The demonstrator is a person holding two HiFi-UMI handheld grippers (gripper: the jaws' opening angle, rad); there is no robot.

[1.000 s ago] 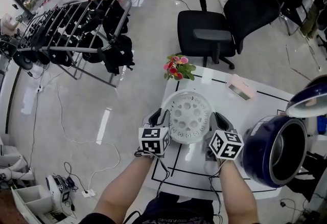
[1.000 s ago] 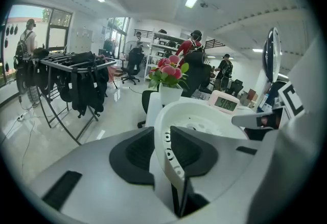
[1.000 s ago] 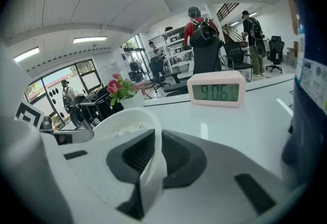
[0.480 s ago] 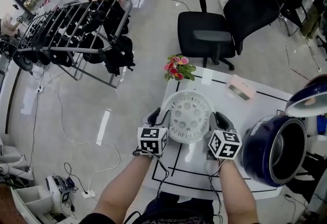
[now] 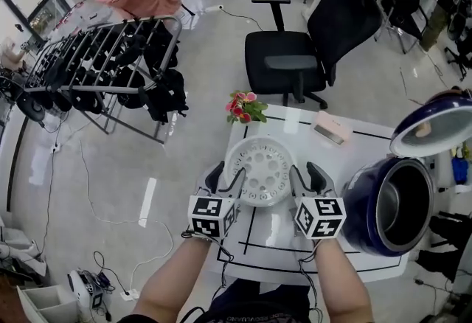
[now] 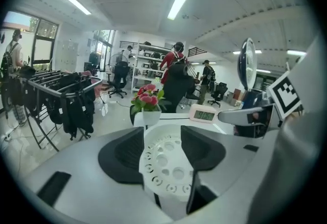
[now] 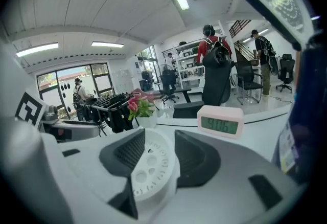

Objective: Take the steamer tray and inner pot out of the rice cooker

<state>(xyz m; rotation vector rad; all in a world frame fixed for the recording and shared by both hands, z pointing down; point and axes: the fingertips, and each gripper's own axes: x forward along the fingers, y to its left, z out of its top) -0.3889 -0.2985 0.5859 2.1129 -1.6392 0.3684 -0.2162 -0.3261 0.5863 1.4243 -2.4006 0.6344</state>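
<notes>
The white perforated steamer tray (image 5: 259, 170) lies on the white table (image 5: 346, 159), left of the dark blue rice cooker (image 5: 383, 203). The cooker's lid (image 5: 431, 122) stands up and the metal inner pot (image 5: 404, 203) sits inside. My left gripper (image 5: 223, 178) is at the tray's left rim and my right gripper (image 5: 307, 177) at its right rim. Both have just been opening. In the left gripper view the tray (image 6: 166, 164) shows between the spread jaws of the left gripper (image 6: 162, 138), untouched by the pads. The right gripper (image 7: 159, 149) frames the tray (image 7: 150, 169) the same way.
A pot of pink flowers (image 5: 242, 106) stands at the table's far left corner, a pink digital clock (image 5: 330, 127) behind the tray. A black office chair (image 5: 295, 56) is beyond the table, a clothes rack (image 5: 103, 56) to the left. People stand far off in the room.
Both grippers have opened off the tray's rim and lifted a little. The tray stays lying on the table between them.
</notes>
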